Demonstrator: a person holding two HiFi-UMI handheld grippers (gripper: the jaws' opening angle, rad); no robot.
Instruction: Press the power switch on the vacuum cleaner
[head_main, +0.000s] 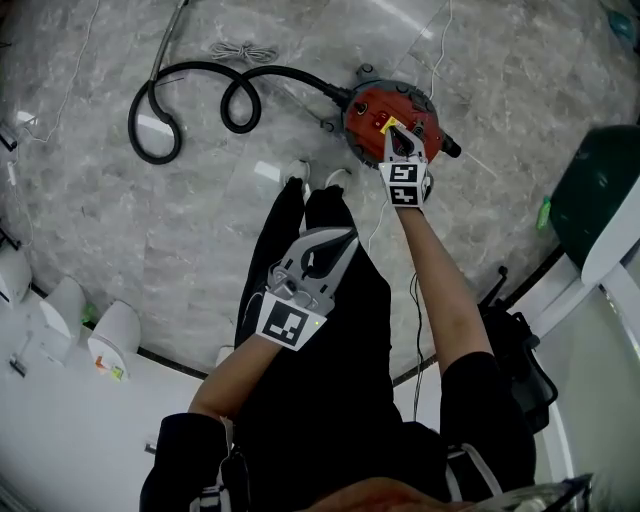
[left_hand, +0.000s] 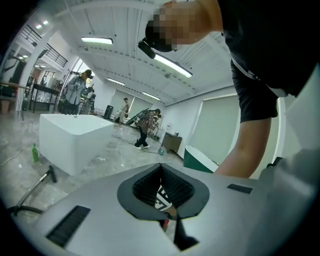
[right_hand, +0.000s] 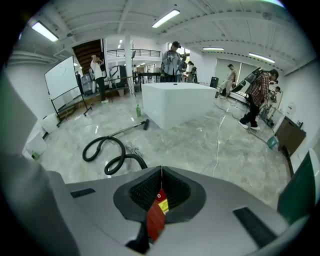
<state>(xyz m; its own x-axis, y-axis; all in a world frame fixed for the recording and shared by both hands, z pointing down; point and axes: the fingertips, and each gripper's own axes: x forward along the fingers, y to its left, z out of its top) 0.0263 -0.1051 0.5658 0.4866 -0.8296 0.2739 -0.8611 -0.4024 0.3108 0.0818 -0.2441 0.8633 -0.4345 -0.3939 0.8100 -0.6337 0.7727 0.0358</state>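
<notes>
Pressing looks in hand: your right gripper (head_main: 397, 134), jaws together and empty, sits tip-down on the vacuum (head_main: 366, 106), beside its yellow label (head_main: 386, 122). The switch itself can't be made out, nor can contact with it. Your left gripper (head_main: 346, 240), jaws also together on nothing, hangs well back from the vacuum, over your legs. The vacuum stands on the floor just past your shoes (head_main: 296, 173). Right is the nearer; the push would run along its length, down into the vacuum's top.
</notes>
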